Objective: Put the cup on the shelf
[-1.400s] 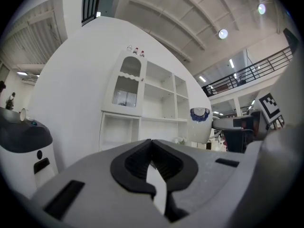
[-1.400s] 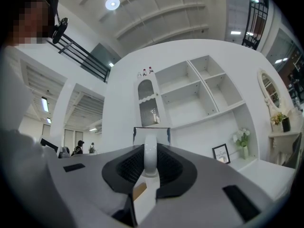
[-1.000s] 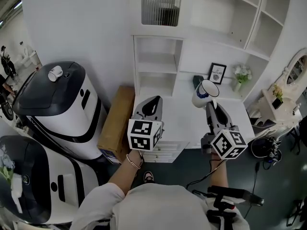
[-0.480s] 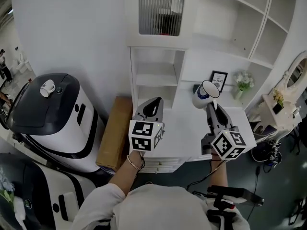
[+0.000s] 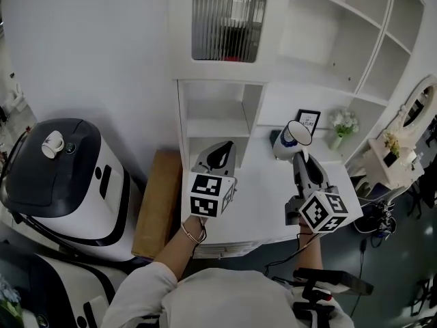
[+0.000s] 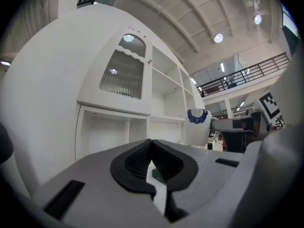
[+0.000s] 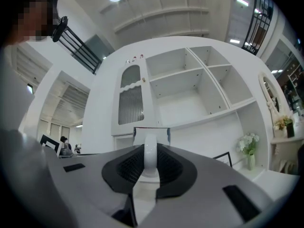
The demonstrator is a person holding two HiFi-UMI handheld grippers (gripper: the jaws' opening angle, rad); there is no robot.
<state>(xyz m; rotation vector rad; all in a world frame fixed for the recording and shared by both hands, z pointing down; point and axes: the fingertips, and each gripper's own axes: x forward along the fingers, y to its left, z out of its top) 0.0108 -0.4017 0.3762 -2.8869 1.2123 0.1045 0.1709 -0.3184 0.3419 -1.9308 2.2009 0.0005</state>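
So, cup: hanging in the air over the white desk, in front of the shelf unit, mouth tilting up & away from the person; white w/ a blue pattern by the rim; touching no surface.
Right gripper: clamping the cup's handle btwn both pads, cup body sticking out beyond the tips.
Left gripper: jaws pressing together, carrying nothing, hovering beside the right one, apart from the cup.
Handling: looking like glazed ceramic, so prob stiff, smooth, slippery & chip-prone; the weight is hanging off to one side of the handle, so it's likely wanting to swing in the grip.
Where to hold: the handle loop is serving as the grip pt; the rim or wall would prob be sliding on the glaze.
Shelf unit: open compartments showing nothing inside.
Nearby: picture frame & flowers sitting at the desk's back, near the cup.
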